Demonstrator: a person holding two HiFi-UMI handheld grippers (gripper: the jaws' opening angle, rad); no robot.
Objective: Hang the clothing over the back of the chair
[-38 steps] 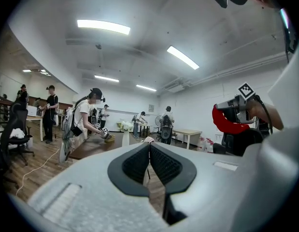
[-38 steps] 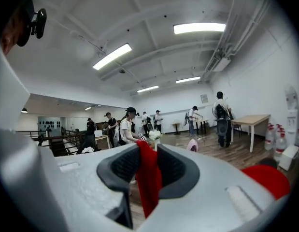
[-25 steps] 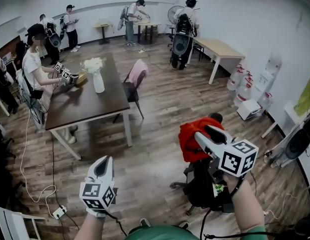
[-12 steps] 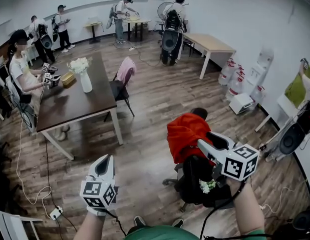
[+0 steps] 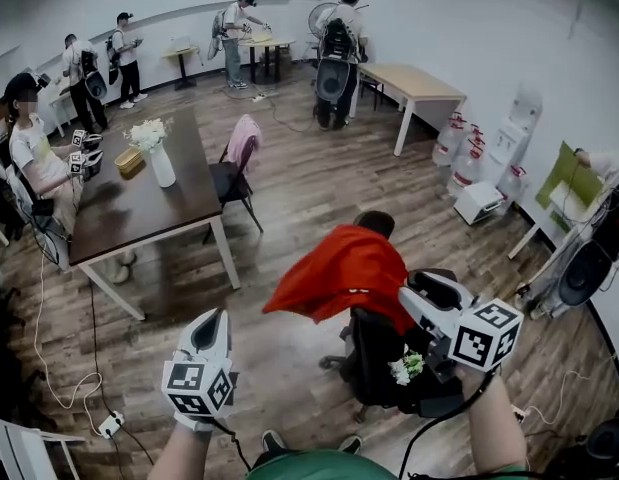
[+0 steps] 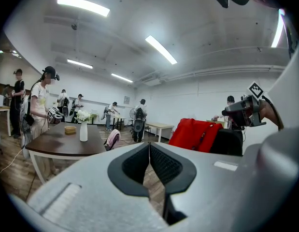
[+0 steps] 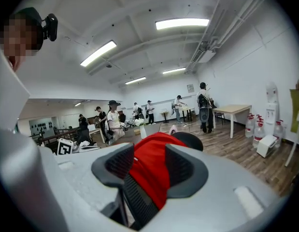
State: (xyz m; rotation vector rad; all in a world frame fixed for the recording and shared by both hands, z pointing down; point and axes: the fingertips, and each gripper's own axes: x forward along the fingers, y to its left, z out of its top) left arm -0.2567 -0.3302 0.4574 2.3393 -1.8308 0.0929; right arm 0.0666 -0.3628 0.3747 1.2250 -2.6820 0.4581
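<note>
A red piece of clothing (image 5: pixel 339 273) lies over the back of a black office chair (image 5: pixel 374 348), and its left flap flares out to the left. The chair's round headrest (image 5: pixel 374 223) shows beyond it. My right gripper (image 5: pixel 414 290) is at the cloth's right edge. In the right gripper view the red clothing (image 7: pixel 149 170) fills the gap between the jaws of the right gripper (image 7: pixel 150 163), which is shut on it. My left gripper (image 5: pixel 207 326) hangs lower left, apart from the chair. It is shut and empty (image 6: pixel 149 151), and its view shows the clothing (image 6: pixel 195 135) off to the right.
A brown table (image 5: pixel 139 213) with a vase of flowers (image 5: pixel 159 158) stands at left, with a pink-draped chair (image 5: pixel 239 148) beside it. Several people work around the room. Water bottles (image 5: pixel 459 148) line the right wall. A power strip (image 5: pixel 109 425) lies on the floor.
The red clothing has spread out, its left flap swinging out leftwards over the chair back. My right gripper has dropped slightly toward the lower right. The left gripper has stayed put.
</note>
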